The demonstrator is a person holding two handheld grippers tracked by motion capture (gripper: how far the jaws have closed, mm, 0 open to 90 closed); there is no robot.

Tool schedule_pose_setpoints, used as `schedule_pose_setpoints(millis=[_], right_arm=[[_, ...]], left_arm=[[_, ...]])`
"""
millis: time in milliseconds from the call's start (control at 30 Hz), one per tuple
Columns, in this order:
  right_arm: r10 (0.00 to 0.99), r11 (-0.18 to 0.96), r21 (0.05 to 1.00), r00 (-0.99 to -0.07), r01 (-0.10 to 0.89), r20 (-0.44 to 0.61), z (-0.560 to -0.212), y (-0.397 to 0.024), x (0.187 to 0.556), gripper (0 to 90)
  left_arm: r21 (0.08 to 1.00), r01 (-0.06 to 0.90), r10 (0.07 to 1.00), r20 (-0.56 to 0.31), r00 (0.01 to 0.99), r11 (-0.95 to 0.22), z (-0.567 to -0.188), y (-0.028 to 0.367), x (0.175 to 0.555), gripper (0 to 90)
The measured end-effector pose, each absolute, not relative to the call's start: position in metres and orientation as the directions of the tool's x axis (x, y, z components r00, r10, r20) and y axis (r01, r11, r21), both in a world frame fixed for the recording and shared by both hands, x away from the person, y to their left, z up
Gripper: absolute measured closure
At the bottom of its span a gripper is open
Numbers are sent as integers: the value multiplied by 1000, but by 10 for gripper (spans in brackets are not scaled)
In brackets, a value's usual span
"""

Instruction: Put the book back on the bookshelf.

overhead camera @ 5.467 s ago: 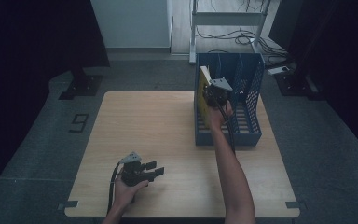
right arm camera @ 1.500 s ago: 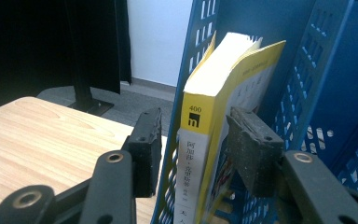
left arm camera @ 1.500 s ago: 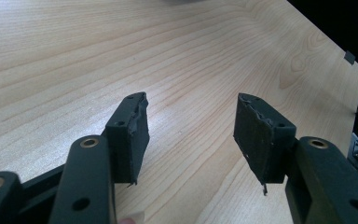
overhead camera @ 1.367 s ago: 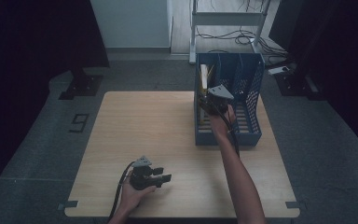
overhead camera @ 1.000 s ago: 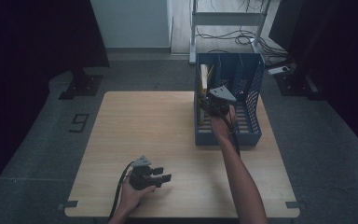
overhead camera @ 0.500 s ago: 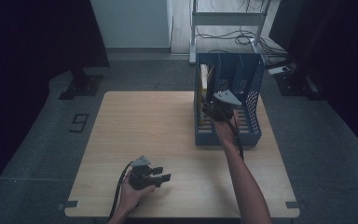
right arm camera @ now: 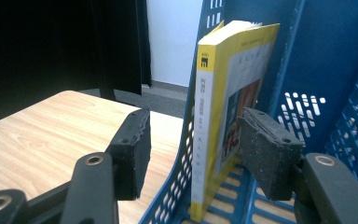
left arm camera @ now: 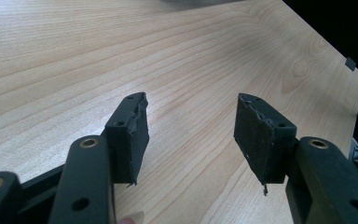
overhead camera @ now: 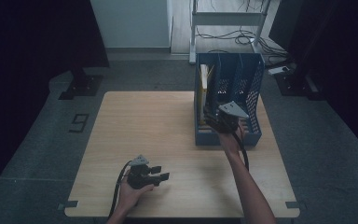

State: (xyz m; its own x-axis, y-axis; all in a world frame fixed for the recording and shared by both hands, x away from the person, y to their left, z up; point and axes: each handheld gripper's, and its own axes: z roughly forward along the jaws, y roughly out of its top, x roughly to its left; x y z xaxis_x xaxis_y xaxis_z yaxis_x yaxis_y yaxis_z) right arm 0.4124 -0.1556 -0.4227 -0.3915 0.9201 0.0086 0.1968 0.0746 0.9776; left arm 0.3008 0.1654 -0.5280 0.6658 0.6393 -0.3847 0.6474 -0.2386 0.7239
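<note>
Book (right arm camera: 223, 116) placement looks done: the yellow-spined paperback stands upright on its lower edge in the leftmost slot of the blue file rack (overhead camera: 254, 100), its spine just inside the slot's perforated outer wall and leaning lightly against it. The rack sits at the far right of the bench (overhead camera: 135, 126).

In the right gripper view, the right hand-held gripper (right arm camera: 193, 140) has its jaws about half apart with daylight on both sides. One jaw hangs outside the rack wall and the other lies inside the slot near the cover, so neither pad presses on anything and the book stands free. The step in hand, as I judge it, is clearing this gripper away without upsetting the book. It should draw straight back along the line of its own jaws, keeping the opening as it is. A sideways swing could catch the inner pad on the cover or hook the outer jaw on the wall and tip the book.

The left hand-held gripper (left arm camera: 191, 130) rests low over bare wood near the front edge, jaws wide and empty, and has no need to move.
</note>
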Motion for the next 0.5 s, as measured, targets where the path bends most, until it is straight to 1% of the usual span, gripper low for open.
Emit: schedule_pose_setpoints(millis=[233,333,500], right_arm=[[913,78,975,-407,206,13,-433,-162,391,431],[914,66,980,-404,188,16,-439,-164,378,436],[905,59,981,-424,186,26,-449,-168,362,436]], left_arm=[[725,648,643,-386,662,-233,-527,167,301,443],[725,649,645,-386,660,-230,-527,168,302,440],[722,653,649,-387,655,-229,-529,170,304,439]])
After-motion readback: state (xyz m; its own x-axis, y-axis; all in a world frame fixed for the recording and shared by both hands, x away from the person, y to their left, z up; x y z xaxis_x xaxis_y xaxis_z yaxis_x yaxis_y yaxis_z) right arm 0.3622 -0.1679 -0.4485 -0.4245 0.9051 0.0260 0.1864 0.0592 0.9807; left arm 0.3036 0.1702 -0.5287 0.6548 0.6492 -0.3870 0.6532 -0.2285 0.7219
